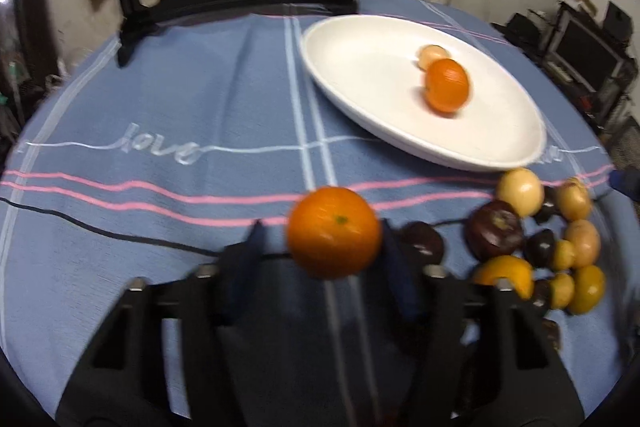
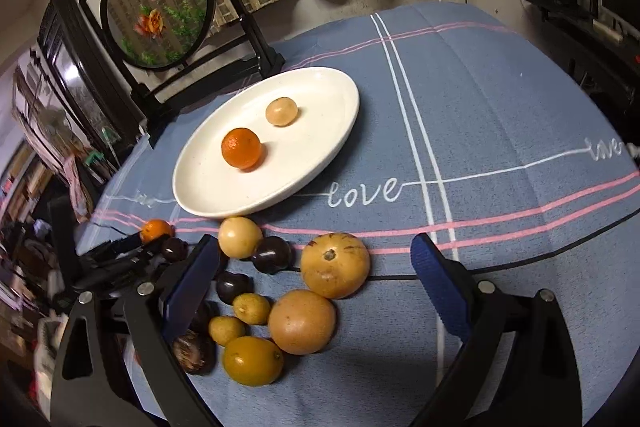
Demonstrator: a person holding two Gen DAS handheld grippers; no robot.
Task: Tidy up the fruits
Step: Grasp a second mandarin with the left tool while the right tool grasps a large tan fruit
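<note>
Fruits (image 2: 312, 291) | tablecloth (image 2: 500, 115) | stitched writing: "love" (image 2: 364, 192)

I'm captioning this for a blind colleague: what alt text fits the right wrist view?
An open right claw hovers over a cluster of brown, yellow and dark fruits on a blue tablecloth. Behind them, a white oval plate holds an orange and a pale fruit.

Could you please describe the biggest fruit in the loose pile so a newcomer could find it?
Start at the white plate. In the pile on the blue cloth just below it, take the right edge. The brown-orange fruit with a dark stem scar on top is the biggest there.
</note>
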